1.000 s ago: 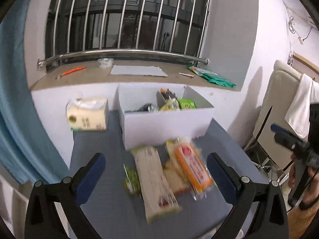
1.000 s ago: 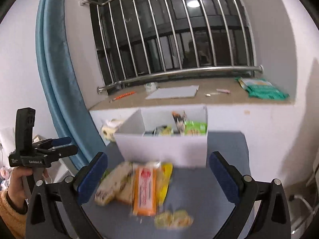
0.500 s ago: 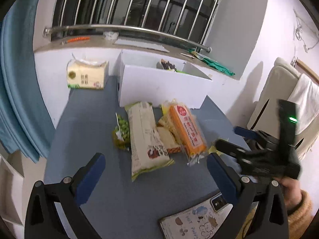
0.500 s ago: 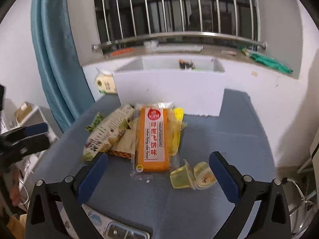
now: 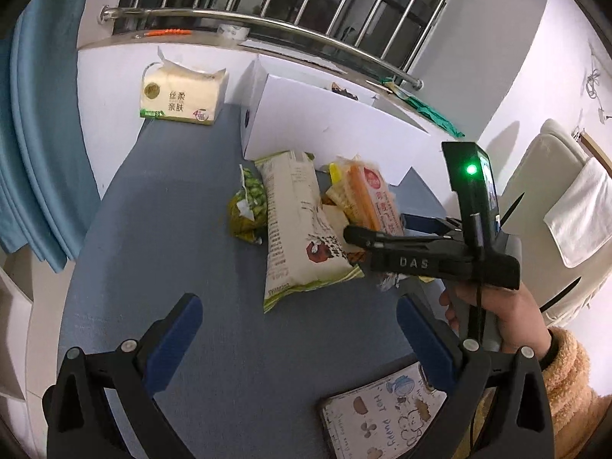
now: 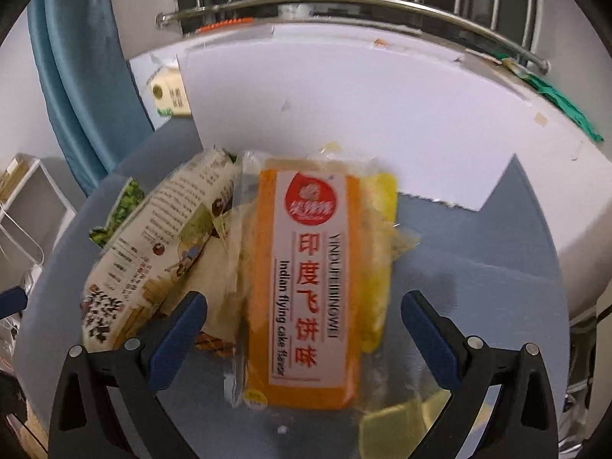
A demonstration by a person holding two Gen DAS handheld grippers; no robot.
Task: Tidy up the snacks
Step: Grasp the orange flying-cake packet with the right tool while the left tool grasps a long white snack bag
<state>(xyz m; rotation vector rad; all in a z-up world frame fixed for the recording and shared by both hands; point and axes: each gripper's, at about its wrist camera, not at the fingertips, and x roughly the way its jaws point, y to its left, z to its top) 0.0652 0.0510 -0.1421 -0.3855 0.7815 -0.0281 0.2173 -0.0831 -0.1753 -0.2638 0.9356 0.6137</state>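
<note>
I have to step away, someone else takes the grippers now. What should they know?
Left gripper: open, empty, hanging back over the blue table.
Right gripper: open, jaws either side of the orange flying-cake pack, not gripping yet.
On the table in front of the white box: orange pack, long cream bag, green pea packet.
Done: some snacks already in the box.
Left: box these.

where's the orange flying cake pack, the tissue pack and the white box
orange flying cake pack (image 6: 306,290), right wrist view, middle of its label
tissue pack (image 5: 181,97), left wrist view, printed front face
white box (image 5: 329,122), left wrist view, long front wall
</note>
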